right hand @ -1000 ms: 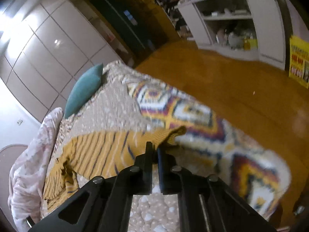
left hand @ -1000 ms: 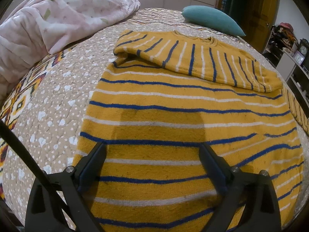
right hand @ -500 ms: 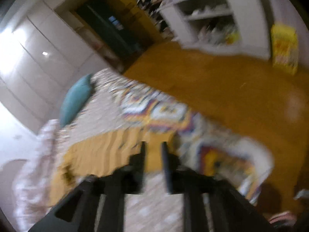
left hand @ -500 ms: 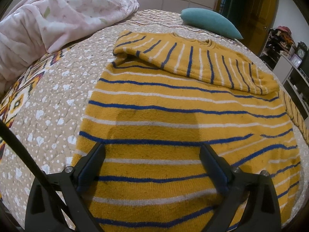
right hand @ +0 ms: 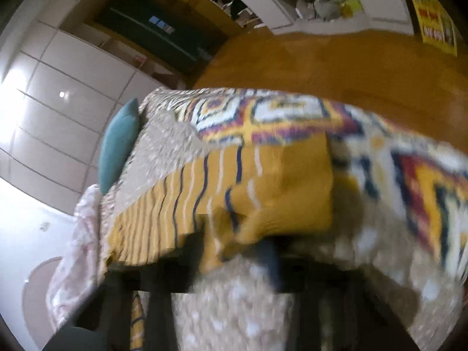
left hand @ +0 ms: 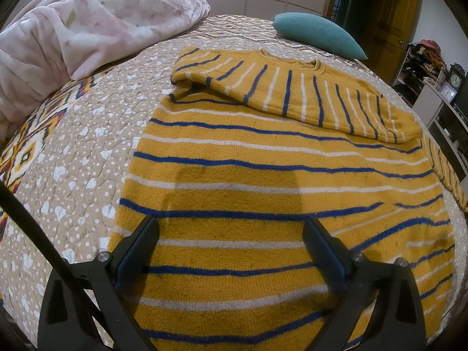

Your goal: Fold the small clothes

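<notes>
Bedroom in a home, as I see it: quilted bedspread (left hand: 87,134), pink floral duvet (left hand: 87,26), teal pillow (left hand: 318,36), wardrobe doors (right hand: 58,93), wooden floor (right hand: 336,64), cluttered shelves (right hand: 321,3).

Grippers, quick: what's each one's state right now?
Left gripper: open, empty, above the yellow blue-and-white-striped knit sweater.
Right gripper: blurred; jaws just closing, shut on the sweater's sleeve cuff.
</notes>
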### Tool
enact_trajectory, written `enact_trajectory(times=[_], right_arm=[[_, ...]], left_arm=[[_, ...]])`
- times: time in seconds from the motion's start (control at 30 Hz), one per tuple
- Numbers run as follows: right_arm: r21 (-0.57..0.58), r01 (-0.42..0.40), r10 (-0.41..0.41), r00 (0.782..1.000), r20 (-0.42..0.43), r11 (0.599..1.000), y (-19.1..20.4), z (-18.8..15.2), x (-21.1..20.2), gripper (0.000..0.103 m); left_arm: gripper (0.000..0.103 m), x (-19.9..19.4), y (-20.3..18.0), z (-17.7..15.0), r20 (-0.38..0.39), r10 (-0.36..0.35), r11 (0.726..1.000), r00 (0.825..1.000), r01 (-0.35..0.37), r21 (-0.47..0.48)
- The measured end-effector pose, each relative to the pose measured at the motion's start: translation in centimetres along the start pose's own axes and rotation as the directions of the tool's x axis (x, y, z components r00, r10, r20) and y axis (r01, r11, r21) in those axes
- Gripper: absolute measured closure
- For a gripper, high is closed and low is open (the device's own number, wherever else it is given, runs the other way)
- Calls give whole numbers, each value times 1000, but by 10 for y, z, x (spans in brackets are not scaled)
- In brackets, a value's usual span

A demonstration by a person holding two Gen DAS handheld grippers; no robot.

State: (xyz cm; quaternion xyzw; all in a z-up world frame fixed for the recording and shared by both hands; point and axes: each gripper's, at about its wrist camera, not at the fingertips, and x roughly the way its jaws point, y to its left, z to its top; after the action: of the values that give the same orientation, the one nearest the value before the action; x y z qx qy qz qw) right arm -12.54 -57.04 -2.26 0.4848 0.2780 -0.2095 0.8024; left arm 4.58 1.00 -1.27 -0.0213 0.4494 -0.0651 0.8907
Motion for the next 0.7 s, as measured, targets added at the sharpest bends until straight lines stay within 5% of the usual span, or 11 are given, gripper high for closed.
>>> enact_trajectory(times=[0.13, 0.3, 0.43, 0.57, 0.7], right_arm=[[-211, 89, -76, 995, 71, 973, 64, 8, -17, 97], [-544, 39, 14, 996, 93, 838, 203, -32, -33, 97], [-742, -84, 103, 994, -20, 665, 319, -105, -15, 97], [-873, -194, 102, 981, -165, 448, 414, -220, 32, 97], [-932, -247, 21, 968, -251, 267, 455, -330, 81, 97]], left_arm=[[5, -1, 1, 0, 10, -12, 1000, 1000, 12, -8], [6, -16, 7, 3, 20, -65, 996, 998, 66, -58], [6, -65, 18, -8, 119, -185, 973, 976, 199, -114], [6, -102, 46, -21, 180, -136, 973, 974, 165, -162], [6, -116, 81, -36, 190, -113, 958, 975, 158, -239]])
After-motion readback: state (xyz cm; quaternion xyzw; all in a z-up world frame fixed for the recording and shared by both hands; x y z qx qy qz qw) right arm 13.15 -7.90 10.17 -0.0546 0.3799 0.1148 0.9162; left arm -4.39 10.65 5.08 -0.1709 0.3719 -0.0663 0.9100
